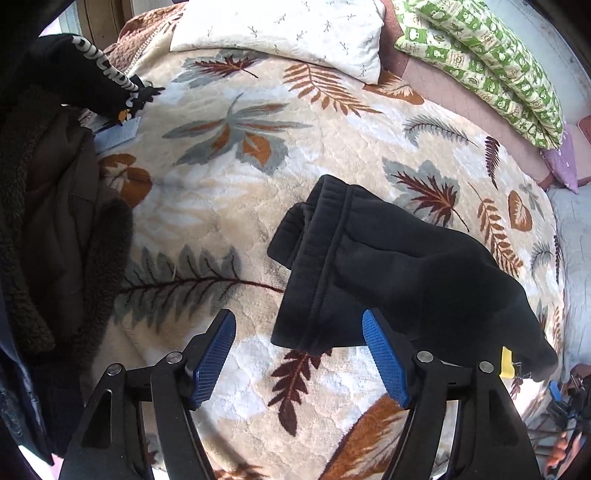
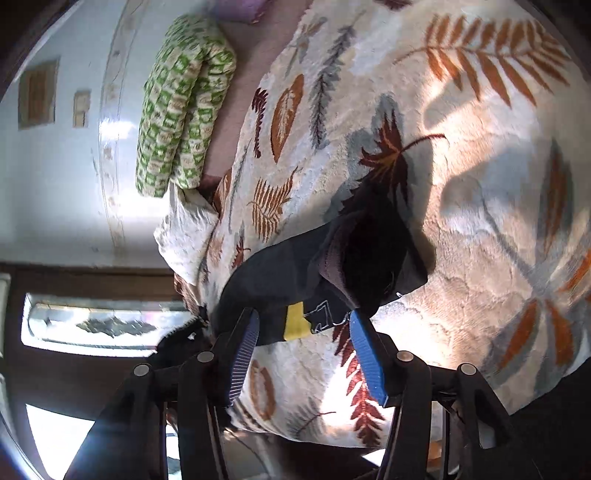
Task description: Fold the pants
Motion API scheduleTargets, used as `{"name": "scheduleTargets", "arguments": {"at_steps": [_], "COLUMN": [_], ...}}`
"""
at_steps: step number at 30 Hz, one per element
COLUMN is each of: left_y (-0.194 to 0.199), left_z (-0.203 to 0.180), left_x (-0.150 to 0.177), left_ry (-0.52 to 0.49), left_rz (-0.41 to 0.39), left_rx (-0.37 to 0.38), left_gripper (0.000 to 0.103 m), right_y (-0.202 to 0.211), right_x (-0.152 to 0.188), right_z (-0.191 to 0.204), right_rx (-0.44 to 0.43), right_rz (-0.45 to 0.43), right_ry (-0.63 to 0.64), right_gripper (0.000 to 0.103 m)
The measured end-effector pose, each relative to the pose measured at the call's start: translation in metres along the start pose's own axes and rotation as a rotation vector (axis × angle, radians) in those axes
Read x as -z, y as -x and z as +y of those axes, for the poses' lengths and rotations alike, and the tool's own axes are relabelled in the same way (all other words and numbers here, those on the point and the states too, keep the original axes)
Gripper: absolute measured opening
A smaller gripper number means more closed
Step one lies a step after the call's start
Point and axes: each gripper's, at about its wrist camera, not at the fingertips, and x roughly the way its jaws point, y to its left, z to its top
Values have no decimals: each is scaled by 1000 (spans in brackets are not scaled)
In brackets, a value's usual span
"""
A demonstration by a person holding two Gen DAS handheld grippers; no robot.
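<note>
The black pants point(image 1: 388, 266) lie in a folded bundle on a cream blanket with a leaf print point(image 1: 229, 206). My left gripper point(image 1: 299, 321) is open above the blanket. Its right finger point(image 1: 384, 354) stands at the bundle's near edge, and nothing is pressed between the pads. In the right wrist view the same pants point(image 2: 280, 273) show a yellow label point(image 2: 295, 321) on the near edge. My right gripper point(image 2: 304, 317) is open, and that labelled edge lies between its fingers without being pinched.
A white pillow point(image 1: 288, 33) and a green patterned pillow point(image 1: 480, 55) lie at the head of the bed. Dark and brown clothes point(image 1: 55, 221) are heaped at the left. The bed's edge and a wall point(image 2: 55, 184) are at the left in the right wrist view.
</note>
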Motion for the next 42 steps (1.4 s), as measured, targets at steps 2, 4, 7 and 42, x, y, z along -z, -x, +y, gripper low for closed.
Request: {"name": "scheduleTargets", "arguments": {"at_steps": [2,4,7,42], "left_y": [-12,-22,-35,-47], "left_z": [3,6,9,0], "left_x": [-1,0,5,-18], "left_ry": [18,34,39,108], "left_rz": [26,49,66,42], "left_rx": [33,65,96,80], "left_gripper": [72,72,72,28], "right_y": [-3,-4,-8,-32], "right_x": [-2,-1,3,-12], "right_z": [-12,-21,-31,68], "right_rx": [-76,-134,-207,444], "right_rz": [5,-11,-48,-136], "right_ry": [-135,-232,-350,714], "right_gripper": [59,60,67,5]}}
